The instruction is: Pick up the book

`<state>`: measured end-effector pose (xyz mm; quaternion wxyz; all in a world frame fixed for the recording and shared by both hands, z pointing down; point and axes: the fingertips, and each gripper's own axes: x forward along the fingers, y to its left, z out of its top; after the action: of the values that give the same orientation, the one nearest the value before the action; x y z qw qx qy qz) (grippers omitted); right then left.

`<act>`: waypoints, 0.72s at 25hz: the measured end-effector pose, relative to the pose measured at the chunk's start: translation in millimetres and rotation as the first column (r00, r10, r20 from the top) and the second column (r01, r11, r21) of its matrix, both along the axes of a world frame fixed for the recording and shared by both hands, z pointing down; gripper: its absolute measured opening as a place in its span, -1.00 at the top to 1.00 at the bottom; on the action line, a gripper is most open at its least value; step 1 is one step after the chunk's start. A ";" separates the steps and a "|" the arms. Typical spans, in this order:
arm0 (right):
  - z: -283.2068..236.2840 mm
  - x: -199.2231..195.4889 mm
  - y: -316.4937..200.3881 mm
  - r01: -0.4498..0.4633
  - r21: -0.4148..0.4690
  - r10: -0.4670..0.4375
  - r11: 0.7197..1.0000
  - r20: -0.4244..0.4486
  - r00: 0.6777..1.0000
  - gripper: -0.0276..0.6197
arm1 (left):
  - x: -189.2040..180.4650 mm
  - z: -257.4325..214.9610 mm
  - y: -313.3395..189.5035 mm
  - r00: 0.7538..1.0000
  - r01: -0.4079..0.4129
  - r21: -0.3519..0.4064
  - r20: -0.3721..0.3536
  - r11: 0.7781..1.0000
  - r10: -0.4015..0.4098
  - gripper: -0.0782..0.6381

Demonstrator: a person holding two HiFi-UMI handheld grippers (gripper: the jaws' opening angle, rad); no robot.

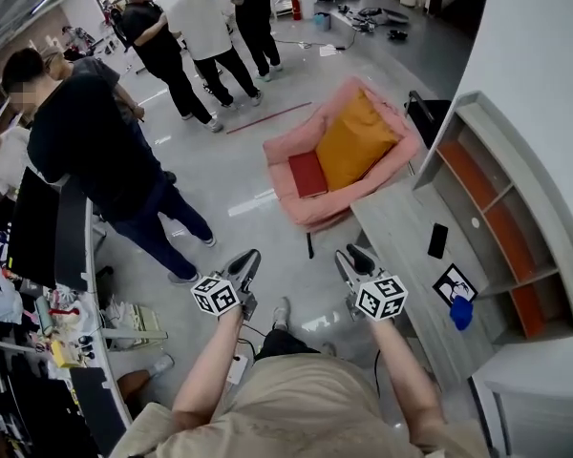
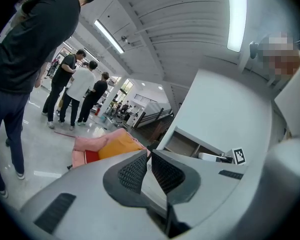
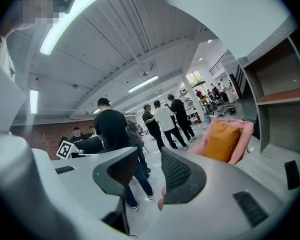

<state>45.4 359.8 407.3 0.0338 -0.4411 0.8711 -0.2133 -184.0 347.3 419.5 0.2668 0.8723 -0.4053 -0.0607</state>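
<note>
A red book lies on the seat of a pink armchair, beside an orange cushion. In the left gripper view the book shows as a red strip under the cushion. Both grippers are held in the air well short of the chair, pointing toward it. My left gripper is shut with nothing in it, its pads almost touching. My right gripper stands open and empty, with a clear gap between its pads. In the right gripper view only the armchair and the cushion show.
A grey desk to the right of the chair carries a black phone, a marker card and a blue object. Behind it stands a shelf unit. People stand at the left and back. A cluttered desk lines the left.
</note>
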 end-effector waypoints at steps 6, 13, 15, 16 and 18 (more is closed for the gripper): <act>-6.4 -17.7 -42.4 -0.022 -0.007 0.022 1.000 -0.016 1.000 0.51 | -16.4 -0.7 -56.4 1.000 -0.024 0.000 -0.019 1.000 0.024 0.74; -13.2 -45.8 -102.2 -0.059 -0.008 0.058 0.998 -0.040 0.997 0.51 | -43.6 -2.3 -128.0 0.997 -0.067 0.006 -0.042 0.998 0.067 0.74; -15.2 -52.4 -119.9 -0.071 -0.005 0.070 0.997 -0.047 0.996 0.51 | -49.9 -3.3 -147.5 0.996 -0.078 0.010 -0.052 0.997 0.079 0.74; -15.5 -55.3 -128.4 -0.078 -0.005 0.078 0.997 -0.049 0.996 0.51 | -52.4 -3.5 -156.5 0.995 -0.086 0.011 -0.057 0.996 0.086 0.74; -15.8 -61.9 -144.2 -0.093 -0.004 0.092 0.996 -0.055 0.994 0.51 | -57.7 -3.1 -173.6 0.993 -0.102 0.012 -0.064 0.995 0.102 0.74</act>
<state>-16.5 215.6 391.5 0.0183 -0.4867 0.8496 -0.2023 -241.8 173.7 416.3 0.2787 0.8905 -0.3512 -0.0770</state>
